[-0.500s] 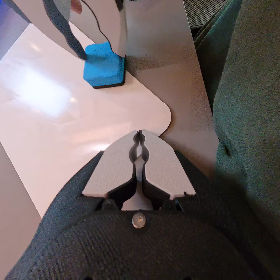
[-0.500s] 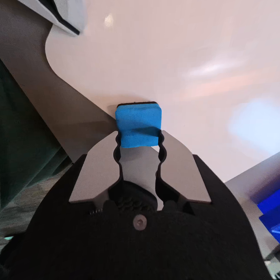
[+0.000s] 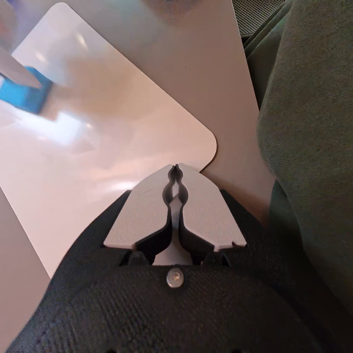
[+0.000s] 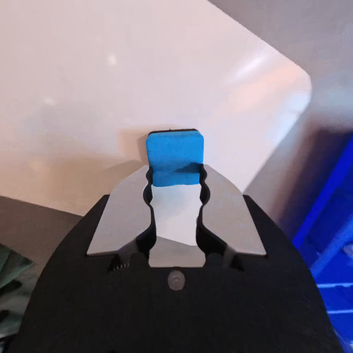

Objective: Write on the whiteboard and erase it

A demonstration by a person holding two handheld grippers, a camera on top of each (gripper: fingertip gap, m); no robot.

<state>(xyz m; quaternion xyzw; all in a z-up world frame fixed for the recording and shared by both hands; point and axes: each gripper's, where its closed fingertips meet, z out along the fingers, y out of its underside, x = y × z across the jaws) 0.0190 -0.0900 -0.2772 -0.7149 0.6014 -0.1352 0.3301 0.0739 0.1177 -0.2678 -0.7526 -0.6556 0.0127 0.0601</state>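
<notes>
Whiteboard (image 4: 172, 76) lies flat on table (image 3: 219, 95), spreading ahead of right gripper (image 4: 175, 173). Eraser (image 4: 174, 158) sits between that gripper's fingertips, both pads pressed on its sides, its far face against the board. Bin (image 4: 332, 229) is right of right gripper, off the board. Left gripper (image 3: 176, 167), closed on nothing, sits at the board's near corner; eraser far ahead-left of it, person's clothing (image 3: 305, 152) to its right.

A grey tabletop (image 3: 219, 80) runs along the right of the left wrist view and fills the upper right corner of the right wrist view. Beside its edge lies dark green fabric (image 3: 309, 152), folded and creased, with a dark perforated surface (image 3: 248, 15) above it. A bright blue crate-like object (image 4: 332, 219), blurred, stands at the table's far side in the right wrist view.
</notes>
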